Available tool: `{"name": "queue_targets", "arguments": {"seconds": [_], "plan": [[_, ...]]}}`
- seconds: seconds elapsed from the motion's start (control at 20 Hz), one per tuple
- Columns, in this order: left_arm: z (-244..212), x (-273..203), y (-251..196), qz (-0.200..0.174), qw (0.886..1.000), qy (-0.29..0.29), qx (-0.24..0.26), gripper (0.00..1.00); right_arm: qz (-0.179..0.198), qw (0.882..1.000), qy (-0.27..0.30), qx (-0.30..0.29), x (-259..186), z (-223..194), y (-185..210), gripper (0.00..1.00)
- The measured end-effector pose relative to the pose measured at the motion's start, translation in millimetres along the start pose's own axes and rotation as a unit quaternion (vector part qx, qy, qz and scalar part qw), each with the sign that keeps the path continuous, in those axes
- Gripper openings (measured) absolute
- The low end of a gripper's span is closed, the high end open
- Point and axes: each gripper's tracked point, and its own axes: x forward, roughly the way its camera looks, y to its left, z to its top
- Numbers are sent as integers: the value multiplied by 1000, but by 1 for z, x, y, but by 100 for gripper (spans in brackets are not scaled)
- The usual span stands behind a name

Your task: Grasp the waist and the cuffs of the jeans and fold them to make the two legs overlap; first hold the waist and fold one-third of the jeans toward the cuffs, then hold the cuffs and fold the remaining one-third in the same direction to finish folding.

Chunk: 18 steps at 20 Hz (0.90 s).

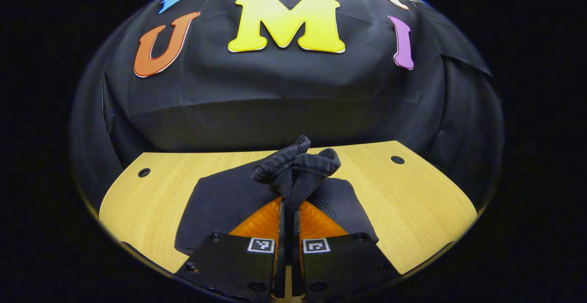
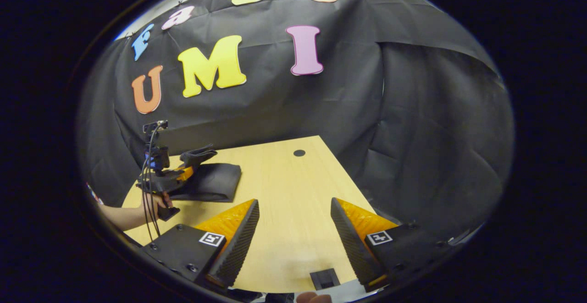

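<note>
Left tool (image 1: 289, 211) clenched on bunched dark denim jeans (image 1: 296, 165); right tool (image 2: 293, 229) released over smooth wooden table (image 2: 293, 179).

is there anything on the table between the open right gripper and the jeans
Nothing visible. In the right gripper view, bare wooden table lies between the right gripper and the folded jeans. The left gripper is already shut on a bunched end of them.

near edge of the jeans (image 1: 215, 202) hidden behind the left tongs (image 1: 289, 209); table (image 2: 293, 188) cut off below
</note>
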Motion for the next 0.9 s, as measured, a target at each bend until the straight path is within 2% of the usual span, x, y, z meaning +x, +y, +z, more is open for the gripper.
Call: {"name": "queue_targets", "arguments": {"seconds": [0.1,0.15,0.2,0.25,0.35,0.45,0.55,0.7,0.75,0.85,0.9], "plan": [[-16,6,-6,-1,1000,19,-9,12,-1,1000,8,2,3,-4,-5,93],[-23,9,-9,1,1000,27,-12,13,-2,1000,11,3,4,-3,-7,96],[-28,11,-10,6,999,32,-13,16,-2,1000,12,3,6,-3,-7,93],[-30,13,-10,9,999,35,-13,16,-3,1000,13,2,8,-2,-9,96],[-32,13,-15,8,999,37,-16,19,-3,1000,15,3,9,-2,-11,93],[-35,12,-22,4,999,39,-17,35,-3,1000,15,5,11,-2,-11,93],[-36,7,-28,-5,999,40,-26,65,-2,1000,13,8,11,-2,-9,93],[-27,-10,-39,-21,998,37,-38,100,4,1000,6,8,9,1,-1,93],[-20,-17,-44,-32,998,31,-43,94,9,1000,2,7,10,4,4,96],[-3,-37,-55,-58,997,13,-50,94,22,1000,-8,6,9,10,17,93],[7,-48,-52,-59,997,3,-49,94,31,999,-14,4,9,14,27,93]]}}
